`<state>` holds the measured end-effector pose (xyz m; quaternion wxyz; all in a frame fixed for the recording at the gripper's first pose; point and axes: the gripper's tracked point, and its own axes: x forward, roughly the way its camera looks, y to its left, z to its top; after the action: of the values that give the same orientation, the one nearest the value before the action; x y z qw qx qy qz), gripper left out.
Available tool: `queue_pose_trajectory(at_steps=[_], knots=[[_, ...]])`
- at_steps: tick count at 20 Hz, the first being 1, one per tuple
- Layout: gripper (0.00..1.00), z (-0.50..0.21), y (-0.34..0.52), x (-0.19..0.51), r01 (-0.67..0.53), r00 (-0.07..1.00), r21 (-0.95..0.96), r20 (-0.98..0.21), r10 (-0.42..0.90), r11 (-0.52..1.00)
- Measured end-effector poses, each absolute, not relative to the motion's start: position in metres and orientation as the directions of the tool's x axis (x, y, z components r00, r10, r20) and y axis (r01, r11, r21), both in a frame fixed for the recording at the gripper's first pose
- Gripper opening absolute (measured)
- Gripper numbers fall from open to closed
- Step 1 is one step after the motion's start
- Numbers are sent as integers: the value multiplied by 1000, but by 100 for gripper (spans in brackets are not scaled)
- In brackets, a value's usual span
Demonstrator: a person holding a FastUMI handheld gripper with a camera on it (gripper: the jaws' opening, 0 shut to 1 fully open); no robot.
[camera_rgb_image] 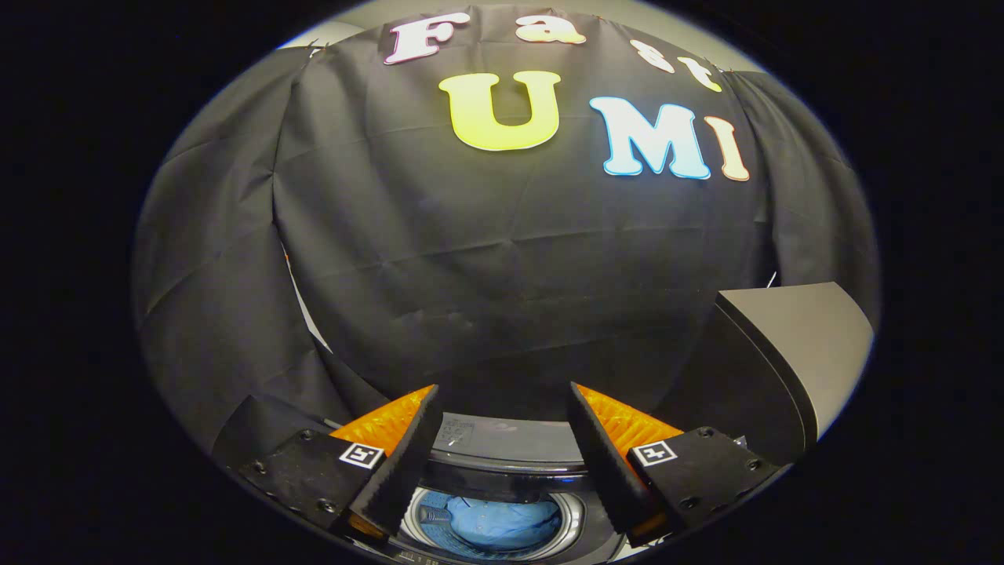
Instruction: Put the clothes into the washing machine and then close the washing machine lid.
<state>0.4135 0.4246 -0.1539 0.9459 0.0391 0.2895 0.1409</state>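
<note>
Gripper (pixel 502 408) spread wide and empty above washing machine (pixel 502 443); blue clothes (pixel 502 522) already in drum below, between the fingers; raised lid (pixel 792 353), right of the fingers, apparently left to close.

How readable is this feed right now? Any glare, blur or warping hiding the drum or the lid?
Gripper view: strong fisheye warping bends the booth wall; focus is sharp, no motion blur. The blue clothes in the washing machine drum are well lit between the open gripper fingers. The raised lid is evenly lit with no glare. The machine's dark rim reads dim.
</note>
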Motion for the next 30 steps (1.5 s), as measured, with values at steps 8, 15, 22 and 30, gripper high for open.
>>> queue_pose_trajectory(at_steps=[8, 15, 22, 30], knots=[[98, -163, 422, 379, -248, 804, 155, -518, 292, 956], [98, -179, 424, 333, -280, 782, 181, -528, 333, 943], [99, -155, 414, 305, -301, 811, 211, -457, 366, 930], [99, -101, 367, 263, -401, 842, 185, -313, 440, 897]])
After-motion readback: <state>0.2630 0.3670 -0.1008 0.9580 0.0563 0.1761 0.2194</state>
